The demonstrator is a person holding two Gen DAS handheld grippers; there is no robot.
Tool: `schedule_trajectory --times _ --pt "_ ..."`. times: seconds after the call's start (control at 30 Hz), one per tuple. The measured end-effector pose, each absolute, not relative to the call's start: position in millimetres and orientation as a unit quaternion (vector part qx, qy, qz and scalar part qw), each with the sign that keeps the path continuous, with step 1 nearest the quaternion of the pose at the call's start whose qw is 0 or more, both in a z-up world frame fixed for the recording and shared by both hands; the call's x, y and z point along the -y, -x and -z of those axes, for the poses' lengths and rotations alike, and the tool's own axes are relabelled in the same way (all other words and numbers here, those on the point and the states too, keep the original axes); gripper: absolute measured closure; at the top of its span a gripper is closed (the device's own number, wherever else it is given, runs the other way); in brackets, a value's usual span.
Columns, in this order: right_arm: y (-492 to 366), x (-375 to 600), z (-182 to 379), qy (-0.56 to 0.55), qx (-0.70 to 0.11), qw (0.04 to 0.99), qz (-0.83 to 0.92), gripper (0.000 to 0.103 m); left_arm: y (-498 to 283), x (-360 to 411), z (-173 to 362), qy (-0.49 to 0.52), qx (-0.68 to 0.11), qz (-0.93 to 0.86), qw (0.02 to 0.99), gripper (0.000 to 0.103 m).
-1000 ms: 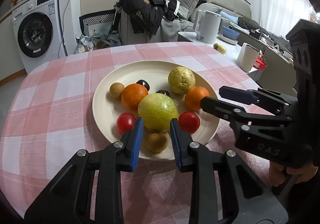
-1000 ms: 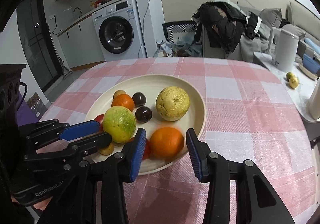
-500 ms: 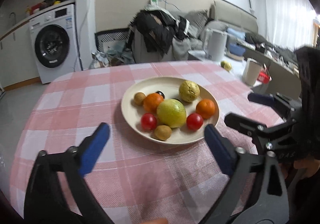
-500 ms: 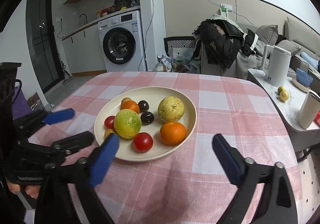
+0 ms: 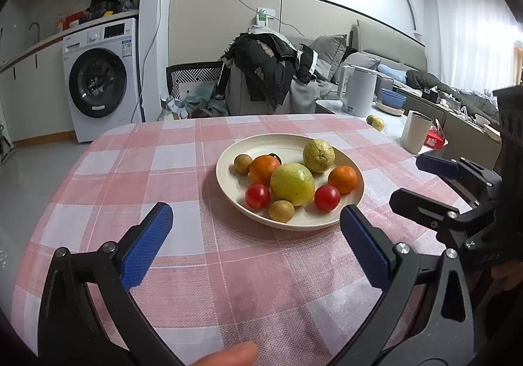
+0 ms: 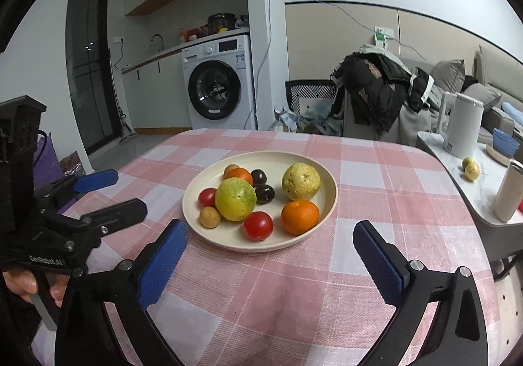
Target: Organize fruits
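Pink-and-white checked cloth covers the table (image 5: pixel 183 170), which now fills far more of both views than a second ago, since both tools have drawn back from the cream plate (image 6: pixel 202 228). Nine fruits sit on that plate in the right view: a green-yellow guava (image 6: pixel 235 199), a paler guava (image 6: pixel 300 181), two oranges (image 6: pixel 300 216), two tomatoes (image 6: pixel 258 225), two dark plums (image 6: pixel 264 193) and small brown fruits (image 6: pixel 210 217). Left gripper (image 5: pixel 256 243), earlier narrowed around the front brown fruit, now gapes wide and empty. Right gripper (image 6: pixel 271 259), earlier narrowed about an orange, likewise stands wide, holding nothing
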State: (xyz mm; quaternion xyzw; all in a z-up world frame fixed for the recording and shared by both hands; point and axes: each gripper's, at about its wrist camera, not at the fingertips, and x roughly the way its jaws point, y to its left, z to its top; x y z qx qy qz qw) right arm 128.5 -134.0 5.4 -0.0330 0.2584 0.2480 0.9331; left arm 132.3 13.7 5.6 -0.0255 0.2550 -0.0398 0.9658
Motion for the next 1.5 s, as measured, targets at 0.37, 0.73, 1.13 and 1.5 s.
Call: schedule_trajectory --times 0.37,0.73,1.13,1.5 --pt "-122.6 132.6 -8.4 0.04 -0.242 0.937 -0.25 0.0 -129.8 -6.8 -7.8 0.02 -0.251 0.047 0.967 0.001" --pt "-121.8 132.5 -8.3 0.045 -0.239 0.937 -0.251 0.0 -135.2 -6.3 -6.6 0.02 -0.256 0.051 0.965 0.001" --pt "-121.6 132.2 -8.3 0.045 -0.239 0.937 -0.251 0.0 -136.2 -4.9 -6.0 0.021 -0.255 0.05 0.965 0.001" --pt "-121.5 132.0 -8.3 0.046 -0.239 0.937 -0.251 0.0 -135.5 -6.7 -6.4 0.023 -0.255 0.047 0.966 0.001"
